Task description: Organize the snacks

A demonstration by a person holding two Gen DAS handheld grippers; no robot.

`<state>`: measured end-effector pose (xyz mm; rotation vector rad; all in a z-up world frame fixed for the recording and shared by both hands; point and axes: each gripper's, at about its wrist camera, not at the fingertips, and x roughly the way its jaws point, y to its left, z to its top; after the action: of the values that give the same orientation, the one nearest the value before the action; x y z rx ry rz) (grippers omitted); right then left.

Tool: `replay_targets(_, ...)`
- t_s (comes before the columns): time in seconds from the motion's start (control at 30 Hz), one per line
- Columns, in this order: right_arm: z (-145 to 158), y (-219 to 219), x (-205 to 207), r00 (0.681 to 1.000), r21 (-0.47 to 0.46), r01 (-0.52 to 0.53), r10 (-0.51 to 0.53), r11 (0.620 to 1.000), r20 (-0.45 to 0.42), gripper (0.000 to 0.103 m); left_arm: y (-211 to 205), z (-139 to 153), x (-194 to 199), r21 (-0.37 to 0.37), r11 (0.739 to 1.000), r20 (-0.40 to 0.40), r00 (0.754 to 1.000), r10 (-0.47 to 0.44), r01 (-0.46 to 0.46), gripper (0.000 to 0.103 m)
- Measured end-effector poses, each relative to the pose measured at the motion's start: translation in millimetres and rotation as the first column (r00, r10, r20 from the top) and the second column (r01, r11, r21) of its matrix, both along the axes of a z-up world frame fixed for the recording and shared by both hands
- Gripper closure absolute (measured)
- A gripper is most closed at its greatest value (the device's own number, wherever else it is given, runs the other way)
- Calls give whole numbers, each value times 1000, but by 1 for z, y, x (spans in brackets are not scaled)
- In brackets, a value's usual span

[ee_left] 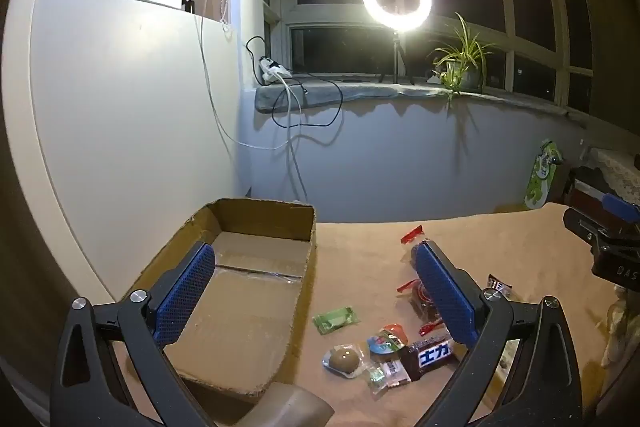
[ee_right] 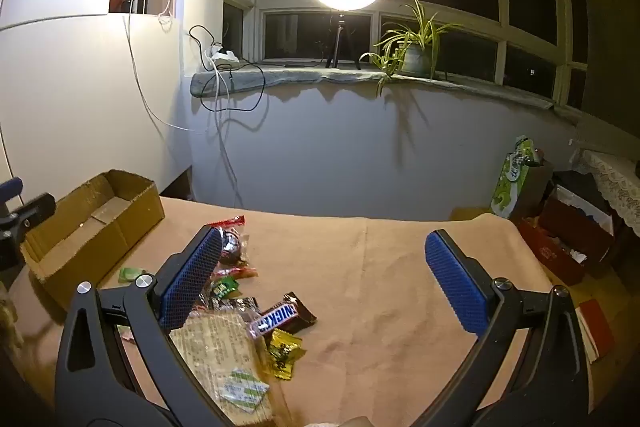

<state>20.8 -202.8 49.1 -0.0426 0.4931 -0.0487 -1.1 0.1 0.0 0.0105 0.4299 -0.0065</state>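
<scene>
Snacks (ee_right: 240, 311) lie scattered on my tan tabletop (ee_right: 380, 267), just right of the empty cardboard box (ee_left: 240, 287). My left gripper (ee_left: 316, 291) hangs over the box edge, fingers spread wide, grasping nothing. My right gripper (ee_right: 324, 283) is likewise released, its left finger above the chocolate bar (ee_right: 280, 315) and cracker pack (ee_right: 224, 359).

Right view: left blue pad (ee_right: 191, 277) covers part of the snack pile (ee_right: 240, 307); clear cracker pack (ee_right: 224, 359) runs under the arm. Carton (ee_right: 100, 223) far-left end is hidden by the other hand-held gripper (ee_right: 24, 215). Left view: small wrapper (ee_left: 500, 286) print is unreadable.
</scene>
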Motion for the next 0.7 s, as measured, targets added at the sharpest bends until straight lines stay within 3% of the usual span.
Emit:
replay_targets(0.17,3,-5,-13,1000,-11,21,-21,1000,9,0,0,1,-16,20,1000,22,1000,-2,1,3)
replay_targets(0.7,5,-9,-55,998,-21,65,-64,998,11,0,5,1,-60,-22,1000,21,1000,9,-9,3)
